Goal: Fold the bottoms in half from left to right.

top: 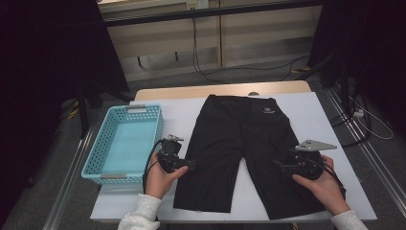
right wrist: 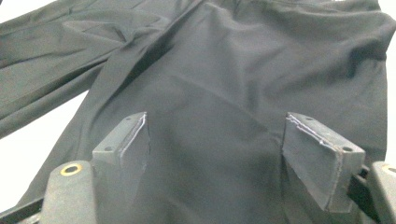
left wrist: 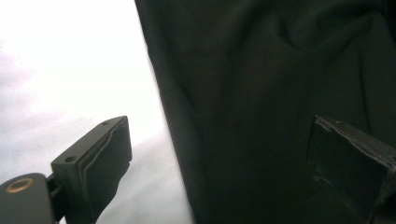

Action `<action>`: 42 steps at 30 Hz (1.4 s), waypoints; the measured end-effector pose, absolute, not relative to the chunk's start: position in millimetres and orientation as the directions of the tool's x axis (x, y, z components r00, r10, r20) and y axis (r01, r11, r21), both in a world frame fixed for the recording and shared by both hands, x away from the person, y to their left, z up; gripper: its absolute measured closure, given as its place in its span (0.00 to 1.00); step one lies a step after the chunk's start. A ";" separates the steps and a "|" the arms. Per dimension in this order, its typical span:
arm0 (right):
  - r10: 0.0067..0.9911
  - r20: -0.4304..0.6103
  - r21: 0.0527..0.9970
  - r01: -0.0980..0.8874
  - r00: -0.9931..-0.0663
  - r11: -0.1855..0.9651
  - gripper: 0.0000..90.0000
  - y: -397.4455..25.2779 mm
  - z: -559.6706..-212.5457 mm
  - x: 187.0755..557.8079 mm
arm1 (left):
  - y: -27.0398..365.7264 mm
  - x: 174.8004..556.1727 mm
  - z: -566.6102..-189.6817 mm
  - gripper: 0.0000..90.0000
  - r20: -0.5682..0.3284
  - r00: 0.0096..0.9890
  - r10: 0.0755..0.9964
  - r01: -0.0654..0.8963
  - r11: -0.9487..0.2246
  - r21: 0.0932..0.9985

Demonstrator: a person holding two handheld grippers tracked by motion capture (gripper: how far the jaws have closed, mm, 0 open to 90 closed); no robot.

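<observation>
Two sleeved forearms come in at the bottom of the high view, each hand holding a tong: the left gripper (top: 190,164) sits at the outer edge of the left leg of the black shorts (top: 249,143), the right gripper (top: 277,164) over the outer part of the right leg. Both point inward toward each other, with the shorts lying flat on the white table (top: 316,110) between and beyond them, waistband at the far end. Just outside the left tong stands a turquoise basket (top: 95,153). Seen from the left gripper view, the left gripper (left wrist: 219,163) has its jaws spread wide, one over bare table, the other over the dark cloth, straddling the shorts' (left wrist: 261,93) edge without pinching it. Seen from the right gripper view, the right gripper (right wrist: 217,154) also stands spread, both jaws above the fabric of the shorts (right wrist: 224,79), gripping nothing.
</observation>
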State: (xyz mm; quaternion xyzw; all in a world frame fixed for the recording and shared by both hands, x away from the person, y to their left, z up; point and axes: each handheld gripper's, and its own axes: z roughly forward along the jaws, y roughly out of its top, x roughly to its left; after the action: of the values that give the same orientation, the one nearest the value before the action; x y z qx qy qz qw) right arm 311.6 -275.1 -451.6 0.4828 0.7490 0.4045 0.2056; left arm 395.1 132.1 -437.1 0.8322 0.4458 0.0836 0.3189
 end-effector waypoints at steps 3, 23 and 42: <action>0.889 0.074 0.807 0.551 -0.452 0.213 0.26 -272.2 -450.6 312.9 | 132.2 395.4 -441.0 0.08 -0.135 0.582 0.802 0.692 -0.401 0.600; 0.871 0.054 0.820 0.520 -0.488 0.240 0.25 -264.3 -449.4 313.4 | 132.4 392.7 -450.4 0.35 -0.019 0.539 0.842 0.677 -0.419 0.605; 0.871 0.052 0.823 0.515 -0.489 0.240 0.25 -261.1 -448.4 314.9 | 123.1 387.6 -445.9 0.95 -0.198 0.498 0.845 0.763 -0.318 0.563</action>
State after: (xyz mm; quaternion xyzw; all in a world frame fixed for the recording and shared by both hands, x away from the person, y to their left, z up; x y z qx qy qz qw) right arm 314.9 -261.1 -448.4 0.4572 0.7575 0.4132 0.2154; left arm 387.6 123.1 -445.9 0.8090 0.4968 0.0664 0.3070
